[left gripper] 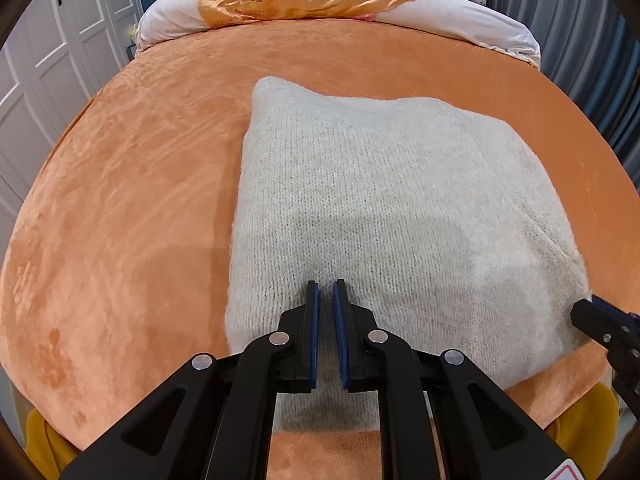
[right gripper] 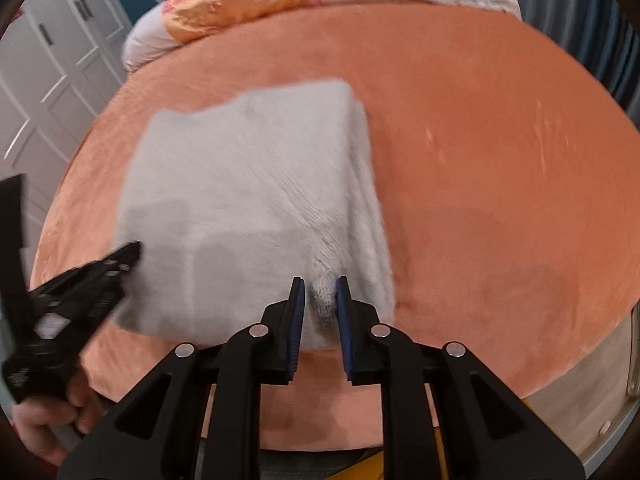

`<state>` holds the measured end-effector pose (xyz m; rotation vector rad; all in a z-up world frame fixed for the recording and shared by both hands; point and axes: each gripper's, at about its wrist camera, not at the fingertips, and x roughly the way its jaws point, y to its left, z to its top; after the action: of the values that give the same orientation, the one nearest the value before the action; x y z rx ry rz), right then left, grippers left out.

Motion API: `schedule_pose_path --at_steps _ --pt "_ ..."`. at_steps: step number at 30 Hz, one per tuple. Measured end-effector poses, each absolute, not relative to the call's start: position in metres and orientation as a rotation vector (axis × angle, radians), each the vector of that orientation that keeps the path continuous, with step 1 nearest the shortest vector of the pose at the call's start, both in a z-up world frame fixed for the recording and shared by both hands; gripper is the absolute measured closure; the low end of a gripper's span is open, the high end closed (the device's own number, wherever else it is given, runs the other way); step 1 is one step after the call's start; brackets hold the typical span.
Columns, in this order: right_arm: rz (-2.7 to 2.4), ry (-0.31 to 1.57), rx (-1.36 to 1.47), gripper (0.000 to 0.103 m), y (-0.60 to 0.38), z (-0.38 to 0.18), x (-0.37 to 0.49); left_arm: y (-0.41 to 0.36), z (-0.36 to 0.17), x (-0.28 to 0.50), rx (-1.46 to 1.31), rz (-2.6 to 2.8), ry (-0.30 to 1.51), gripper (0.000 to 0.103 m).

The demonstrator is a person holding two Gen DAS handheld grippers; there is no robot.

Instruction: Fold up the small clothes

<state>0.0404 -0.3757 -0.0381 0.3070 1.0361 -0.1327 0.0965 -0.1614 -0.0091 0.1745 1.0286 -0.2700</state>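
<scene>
Sweater [left gripper: 384, 216], cream knit, folded into a rough square, lies flat on the orange bed cover [left gripper: 132, 184]. Left gripper [left gripper: 325, 292] over its near edge, fingers a narrow gap apart, nothing between them. Right gripper [right gripper: 319, 286] at the near right corner, a bunch of knit between its fingers; view blurred, can't tell if it's clamped.

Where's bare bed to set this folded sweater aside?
Bare orange blanket lies left of the sweater, out to the bed's edge, and beyond it up to the white pillow. In the right wrist view, more bare blanket lies on its right. The near edge is crowded by both grippers.
</scene>
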Motion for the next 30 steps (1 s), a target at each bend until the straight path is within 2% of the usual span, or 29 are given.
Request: schedule_pose_path --at_steps 4,6,9,16,18,22,26,30 --pt "-0.148 1.139 0.278 0.087 -0.373 -0.077 0.047 -0.161 -0.009 0.092 0.166 -0.273 1.042 0.091" --pt "-0.141 1.131 0.290 0.088 -0.373 -0.079 0.045 -0.156 -0.012 0.088 0.158 -0.288 1.069 0.091" --pt "-0.157 1.095 0.276 0.086 -0.371 -0.054 0.041 -0.140 -0.024 0.078 0.125 -0.306 1.113 0.091" --pt "0.028 0.962 0.271 0.086 -0.327 0.012 0.070 -0.118 -0.015 0.058 0.062 -0.327 1.116 0.091" --pt "0.078 0.981 0.251 0.086 -0.308 0.006 0.089 -0.108 -0.011 0.055 0.028 -0.320 1.133 0.091" --pt "0.112 1.143 0.213 0.086 -0.279 -0.052 0.128 -0.087 -0.006 0.049 0.001 -0.275 1.147 0.091" --pt "0.112 1.140 0.094 0.086 -0.251 -0.066 0.093 -0.071 -0.002 0.052 -0.001 -0.236 1.147 0.091" --pt "0.108 1.141 0.108 0.087 -0.260 -0.062 0.056 -0.072 0.000 0.054 0.003 -0.238 1.140 0.091"
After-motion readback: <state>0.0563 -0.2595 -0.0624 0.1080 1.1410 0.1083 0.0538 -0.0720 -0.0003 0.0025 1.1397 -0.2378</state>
